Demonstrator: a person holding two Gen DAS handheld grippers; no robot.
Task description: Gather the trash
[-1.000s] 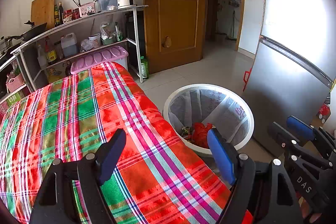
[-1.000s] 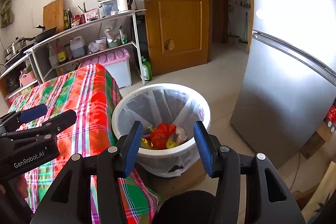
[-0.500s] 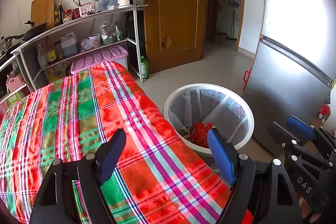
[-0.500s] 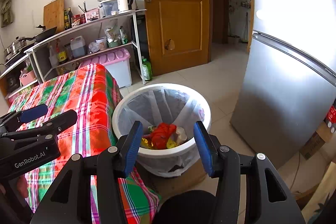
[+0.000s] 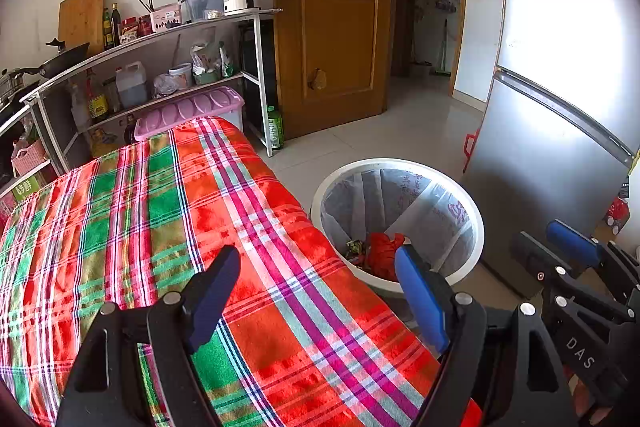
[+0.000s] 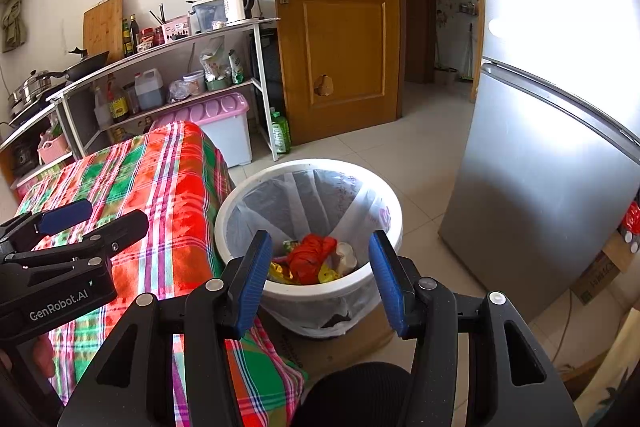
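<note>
A white trash bin [image 6: 362, 183] with a clear liner stands on the floor beside the table; it also shows in the left wrist view as the bin [image 5: 460, 199]. Inside lie a crumpled red bag [image 6: 312, 253], yellow wrappers [image 6: 280, 273] and a pale cup [image 6: 346, 255]. My right gripper [image 6: 320, 259] hangs open above the bin's near rim, nothing between its blue pads. My left gripper [image 5: 318, 275] is open and empty over the table's right edge. Each gripper appears at the edge of the other's view: left gripper [image 6: 86, 219], right gripper [image 5: 552, 243].
The table wears a red, green and pink plaid cloth [image 5: 140, 211]. A silver fridge [image 6: 540, 167] stands right of the bin. Behind are a metal shelf rack [image 5: 160, 39] with bottles and a kettle, a pink-lidded box [image 5: 188, 111], a wooden door [image 5: 328, 19] and tiled floor [image 5: 400, 131].
</note>
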